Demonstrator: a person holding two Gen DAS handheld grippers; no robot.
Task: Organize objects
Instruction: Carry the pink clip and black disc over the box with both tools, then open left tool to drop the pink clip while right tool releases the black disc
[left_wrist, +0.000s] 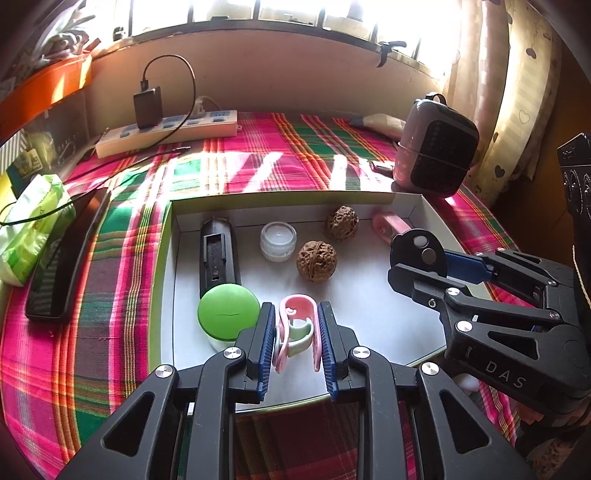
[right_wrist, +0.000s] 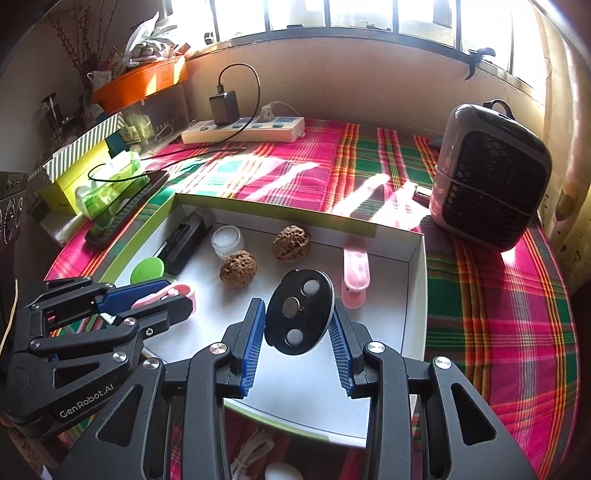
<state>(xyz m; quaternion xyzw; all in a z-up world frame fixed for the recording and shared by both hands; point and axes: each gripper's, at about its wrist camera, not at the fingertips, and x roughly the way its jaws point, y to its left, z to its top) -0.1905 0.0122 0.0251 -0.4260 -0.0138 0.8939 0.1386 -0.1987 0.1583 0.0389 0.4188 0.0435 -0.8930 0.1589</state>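
My left gripper (left_wrist: 296, 328) is shut on a pink and green clip (left_wrist: 297, 334), held over the front of a white tray (left_wrist: 369, 310). My right gripper (right_wrist: 297, 321) is shut on a black oval disc (right_wrist: 299, 316) with round insets, held over the tray's right side; it also shows in the left wrist view (left_wrist: 419, 251). In the tray lie two walnuts (left_wrist: 317, 261) (left_wrist: 342, 223), a small clear jar (left_wrist: 278, 242), a black oblong case (left_wrist: 218, 254), a green-lidded jar (left_wrist: 228, 315) and a pink clip (right_wrist: 355, 275).
The tray sits on a plaid cloth (left_wrist: 122, 236). A power strip (left_wrist: 166, 133) with charger lies at the back, a small heater (right_wrist: 491, 177) at right, a phone (left_wrist: 62, 258) and a tissue pack (left_wrist: 29, 229) at left.
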